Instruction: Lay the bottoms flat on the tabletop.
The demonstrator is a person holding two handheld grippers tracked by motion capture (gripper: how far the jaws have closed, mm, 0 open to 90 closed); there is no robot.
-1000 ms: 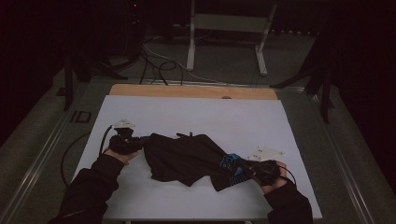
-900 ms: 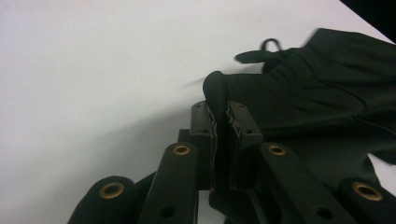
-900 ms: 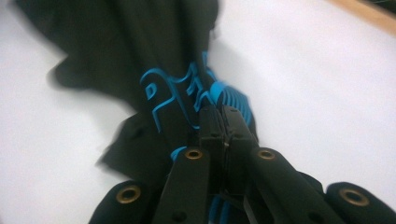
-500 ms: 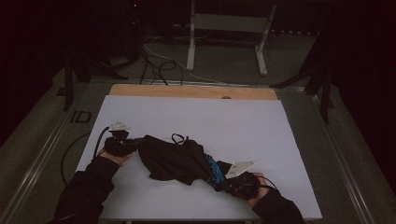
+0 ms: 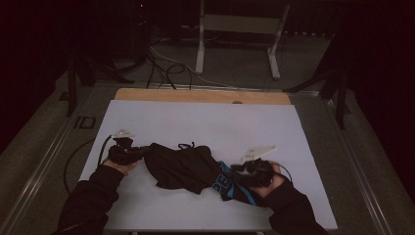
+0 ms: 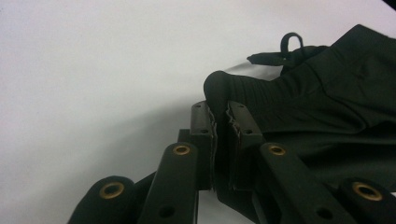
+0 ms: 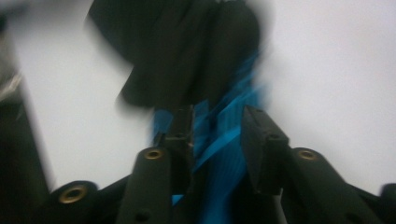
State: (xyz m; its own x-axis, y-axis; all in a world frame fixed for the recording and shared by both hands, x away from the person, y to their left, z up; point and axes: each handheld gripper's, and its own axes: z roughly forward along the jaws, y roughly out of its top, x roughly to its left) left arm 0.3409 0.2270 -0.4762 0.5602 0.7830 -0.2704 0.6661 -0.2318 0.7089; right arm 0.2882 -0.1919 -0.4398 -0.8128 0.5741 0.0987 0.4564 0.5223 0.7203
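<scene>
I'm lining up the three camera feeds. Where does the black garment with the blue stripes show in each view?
High view: black garment at lower centre, between both grippers.
Left gripper view: right side, its edge pinched in the jaws.
Right gripper view: top centre, blue stripes running down between the parted jaws.
Shared landmark: the white table.

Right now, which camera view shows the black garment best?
The high view: the whole black garment lies crumpled between both grippers. The left gripper view shows its pinched edge and a cord loop; the right gripper view, blurred, shows dark folds with blue trim.
</scene>
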